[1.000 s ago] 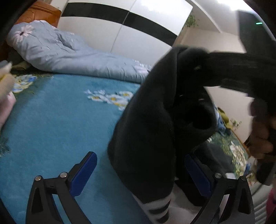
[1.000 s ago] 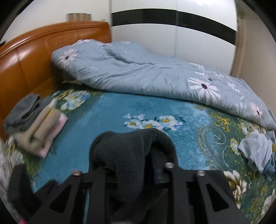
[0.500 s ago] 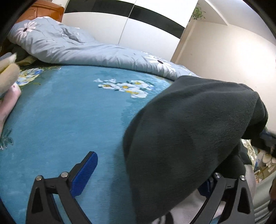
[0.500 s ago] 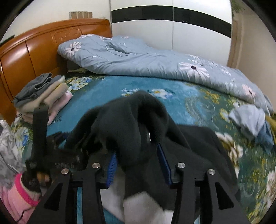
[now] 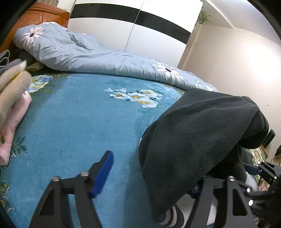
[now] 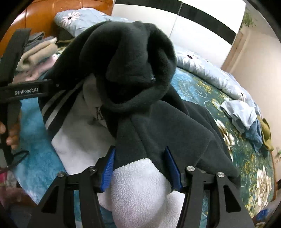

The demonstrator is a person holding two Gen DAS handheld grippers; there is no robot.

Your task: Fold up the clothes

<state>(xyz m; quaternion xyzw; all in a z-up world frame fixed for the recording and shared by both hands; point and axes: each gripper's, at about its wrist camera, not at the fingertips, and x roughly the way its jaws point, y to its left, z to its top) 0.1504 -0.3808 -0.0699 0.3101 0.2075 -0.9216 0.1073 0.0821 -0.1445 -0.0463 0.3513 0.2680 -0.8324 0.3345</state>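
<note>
A dark grey and white fleece jacket [image 6: 140, 91] lies bunched on the blue floral bed cover, hood on top; it also shows at the right of the left wrist view [image 5: 196, 140]. My right gripper [image 6: 140, 168] has its jaws apart with a fold of the jacket lying between them, not pinched. My left gripper [image 5: 151, 175] is open; its left finger [image 5: 103, 168] is over bare bed cover, its right finger is hidden under the jacket's edge. The left gripper's body [image 6: 19, 91] shows at the left of the right wrist view.
A stack of folded clothes [image 5: 12, 98] sits at the left by the wooden headboard [image 6: 58, 12]. A grey-blue floral duvet [image 5: 98, 57] lies across the far side. Loose blue and green garments [image 6: 249, 121] lie at the right. Bare blue bed cover [image 5: 73, 126] lies left of the jacket.
The right gripper lowered the jacket onto the bed and its jaws opened from a pinch. The left gripper stayed open beside the jacket.
</note>
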